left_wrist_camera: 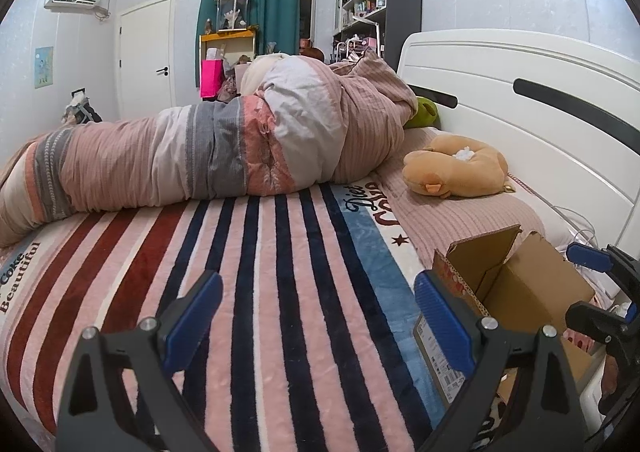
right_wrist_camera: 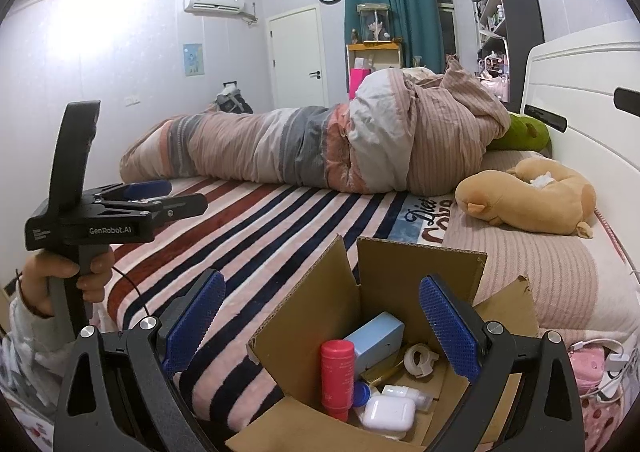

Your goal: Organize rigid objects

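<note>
A: Two hand-held grippers, both empty with jaws spread wide. Your right gripper (right_wrist_camera: 320, 336) hangs over the open box (right_wrist_camera: 416, 276); your left gripper (left_wrist_camera: 318, 322) sits above the striped blanket (left_wrist_camera: 256, 252), with the box at its three o'clock.

B: Where are the items?

A: All inside the box, on the bed near the headboard (right_wrist_camera: 580, 99). In the right wrist view, a red bottle (right_wrist_camera: 337, 378) stands upright at the box's nine o'clock, a pale blue carton (right_wrist_camera: 378, 336) leans behind it at twelve, a tape roll (right_wrist_camera: 418, 360) lies at three, and a white earbud case (right_wrist_camera: 388, 414) rests at six beside a small white bottle (right_wrist_camera: 408, 394).

B: How should I go in?

A: My judgement: take the red bottle first. It's tall, smooth and round, so close the pads square across its body, below the cap, and lift straight up so it doesn't knock the carton. Watch the near flap; it crowds your left finger. The glossy earbud case will likely slip, so grip its flat faces.
</note>
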`<state>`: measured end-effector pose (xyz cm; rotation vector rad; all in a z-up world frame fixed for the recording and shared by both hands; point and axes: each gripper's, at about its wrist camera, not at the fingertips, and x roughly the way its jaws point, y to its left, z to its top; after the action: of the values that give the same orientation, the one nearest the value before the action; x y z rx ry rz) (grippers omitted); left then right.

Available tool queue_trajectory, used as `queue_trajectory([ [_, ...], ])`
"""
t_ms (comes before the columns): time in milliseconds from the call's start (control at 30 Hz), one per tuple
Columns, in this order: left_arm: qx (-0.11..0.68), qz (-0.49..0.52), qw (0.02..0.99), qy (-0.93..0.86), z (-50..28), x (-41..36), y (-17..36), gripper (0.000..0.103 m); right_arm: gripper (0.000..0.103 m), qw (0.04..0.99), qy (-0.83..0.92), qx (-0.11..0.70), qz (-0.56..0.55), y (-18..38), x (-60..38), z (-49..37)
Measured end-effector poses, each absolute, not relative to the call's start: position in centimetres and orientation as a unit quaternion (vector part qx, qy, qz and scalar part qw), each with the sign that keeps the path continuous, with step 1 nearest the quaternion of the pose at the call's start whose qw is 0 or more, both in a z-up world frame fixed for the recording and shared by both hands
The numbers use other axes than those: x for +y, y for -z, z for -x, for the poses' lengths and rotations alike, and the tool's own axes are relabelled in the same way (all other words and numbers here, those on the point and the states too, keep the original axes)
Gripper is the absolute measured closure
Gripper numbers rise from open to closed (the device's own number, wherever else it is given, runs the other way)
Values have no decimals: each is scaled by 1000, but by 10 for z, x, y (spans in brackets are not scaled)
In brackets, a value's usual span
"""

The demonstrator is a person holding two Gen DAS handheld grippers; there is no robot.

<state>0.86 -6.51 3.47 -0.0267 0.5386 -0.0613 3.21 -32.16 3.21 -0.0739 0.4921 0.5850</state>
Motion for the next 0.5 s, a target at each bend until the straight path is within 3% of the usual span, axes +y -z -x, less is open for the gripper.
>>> queue_trajectory([
  [500, 265, 14, 964, 31, -8, -65, -35, 7, 5, 926, -286, 243, 35, -25, -323, -33],
])
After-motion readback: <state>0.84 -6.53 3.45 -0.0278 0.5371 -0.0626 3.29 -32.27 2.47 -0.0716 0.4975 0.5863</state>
